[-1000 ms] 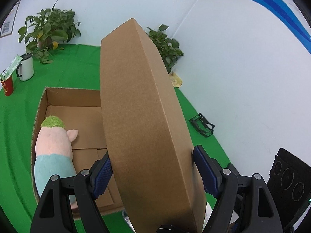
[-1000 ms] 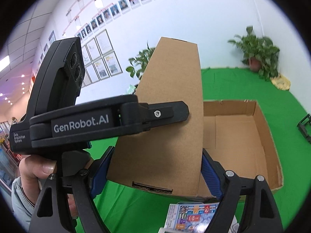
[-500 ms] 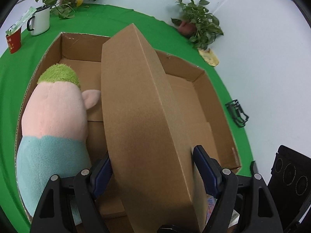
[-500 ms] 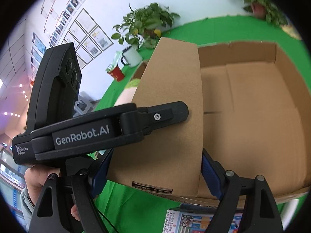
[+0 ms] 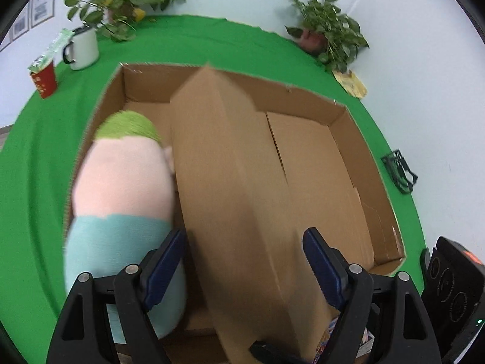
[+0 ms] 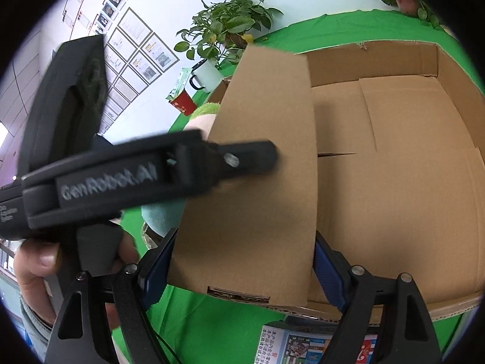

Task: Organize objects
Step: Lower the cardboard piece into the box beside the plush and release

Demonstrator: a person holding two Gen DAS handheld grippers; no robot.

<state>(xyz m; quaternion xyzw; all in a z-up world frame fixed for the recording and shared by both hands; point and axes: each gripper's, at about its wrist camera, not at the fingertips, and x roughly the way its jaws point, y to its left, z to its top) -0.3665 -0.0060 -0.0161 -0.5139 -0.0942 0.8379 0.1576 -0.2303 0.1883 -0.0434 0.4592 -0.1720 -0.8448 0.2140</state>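
The flat brown cardboard box (image 5: pixel 239 200), stood on its long edge, has come down from well above the bench into the large open-topped cardboard carton (image 5: pixel 342 115), and now sits in it just beside the pink, green-capped and teal plush toy (image 5: pixel 121 188), which lies along the carton's left wall. The left gripper (image 5: pixel 244 268) straddles the near end of the flat box; its jaws have just widened a little, and the blue pads (image 5: pixel 165 268) seem to stand slightly off the cardboard, though blur makes contact hard to judge. The right gripper (image 6: pixel 242 268) clamps the same box from its other side, pads against both faces.

I take it that the placing is nearly done: the box looks seated and release has begun on the left.

Outside the carton, on the green-covered bench (image 5: pixel 39 157), stand a white enamel mug (image 5: pixel 81 48), a red paper cup (image 5: pixel 45 79) and two potted plants (image 5: pixel 327 30).
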